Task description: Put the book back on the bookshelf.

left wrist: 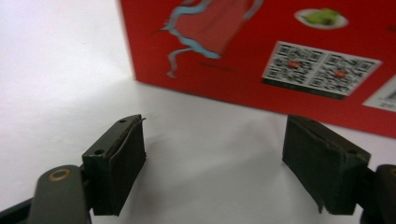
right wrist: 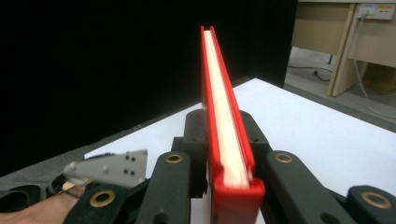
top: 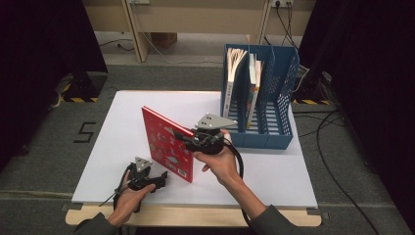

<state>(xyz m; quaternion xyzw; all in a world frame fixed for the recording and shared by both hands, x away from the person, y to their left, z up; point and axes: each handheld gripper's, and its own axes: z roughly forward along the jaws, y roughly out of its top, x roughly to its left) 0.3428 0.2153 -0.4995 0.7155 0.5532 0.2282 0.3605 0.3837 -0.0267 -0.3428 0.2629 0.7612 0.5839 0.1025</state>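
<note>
While the right gripper [top: 188, 138] clamps the red book's [top: 166, 144] top edge upright mid-tabletop, the left gripper [top: 159, 177] rests near the front edge, jaws apart, empty.

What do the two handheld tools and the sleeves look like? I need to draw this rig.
Both the left tool and the right tool are black, each topped by a grey three-cornered plate with small holes, with brass-coloured rivets, flat dark pads and a trailing black cable. The sleeves are dark grey.
</note>
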